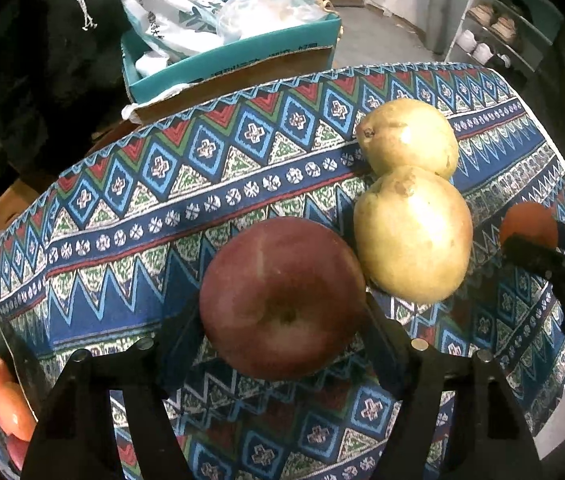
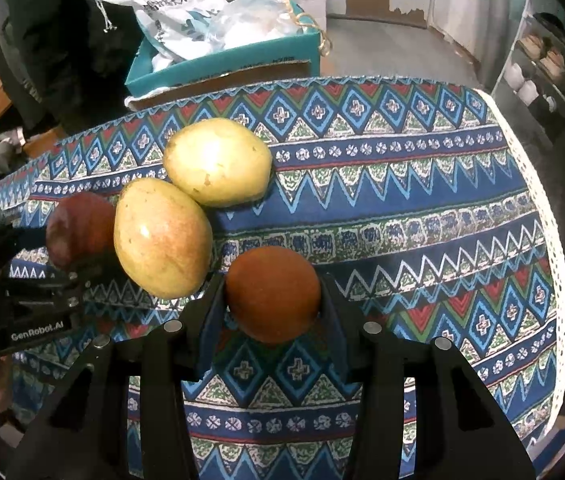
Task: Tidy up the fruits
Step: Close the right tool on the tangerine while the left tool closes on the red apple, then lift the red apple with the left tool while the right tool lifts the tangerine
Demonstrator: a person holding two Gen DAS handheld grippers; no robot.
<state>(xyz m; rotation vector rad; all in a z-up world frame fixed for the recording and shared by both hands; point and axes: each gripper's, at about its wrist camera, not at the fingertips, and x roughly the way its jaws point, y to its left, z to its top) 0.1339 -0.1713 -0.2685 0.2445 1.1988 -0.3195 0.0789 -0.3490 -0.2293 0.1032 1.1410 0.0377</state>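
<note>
**Two grippers, two fruits on the patterned cloth**

Blue, red and green geometric print covers the tablecloth (image 1: 210,184), which spreads over a table with a teal cardboard box (image 1: 234,62) of white printed bags behind it and a shoe rack (image 1: 494,28) off to the right.

Near the middle of the cloth, the left gripper (image 1: 282,320) has its jaws on either side of a red apple (image 1: 282,298), the pads pressing its flanks. Just beyond it lie two yellow pears (image 1: 412,234), touching each other, the nearer one also against the apple.

The right gripper (image 2: 272,296) is clamped on a small orange-red fruit (image 2: 272,294) (a persimmon or tomato, hard to tell), which sits just to the right of the pears.

At the left wrist view's lower left edge, a dark plate (image 1: 2,344) holds more orange-red fruit (image 1: 2,396).
</note>
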